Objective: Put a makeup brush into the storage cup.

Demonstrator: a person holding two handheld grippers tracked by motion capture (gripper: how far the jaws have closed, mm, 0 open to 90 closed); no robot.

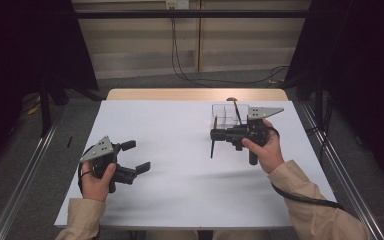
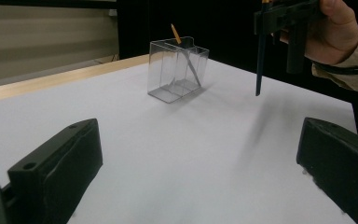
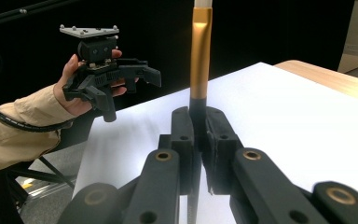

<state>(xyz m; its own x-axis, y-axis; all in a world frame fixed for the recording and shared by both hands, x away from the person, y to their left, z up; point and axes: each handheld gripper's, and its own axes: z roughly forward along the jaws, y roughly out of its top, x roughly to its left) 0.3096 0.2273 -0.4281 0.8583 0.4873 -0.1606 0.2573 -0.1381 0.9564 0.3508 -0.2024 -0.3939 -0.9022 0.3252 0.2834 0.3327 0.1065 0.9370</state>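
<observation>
Clear glossy plastic box (image 2: 177, 70) on matt white sheet (image 1: 180, 170); beyond sheet, pale wood tabletop (image 1: 195, 94). Matt black plastic grippers, right one (image 3: 198, 130) clamping pencil (image 3: 199, 56) with shiny gold band.

Dark pencil (image 1: 212, 145), upright, clamped above table

The high view looks down and forward over the whole bench (image 1: 180, 200). Each gripper view sits low and close above it, and each faces the opposite hand-held gripper across the white bench top.
</observation>
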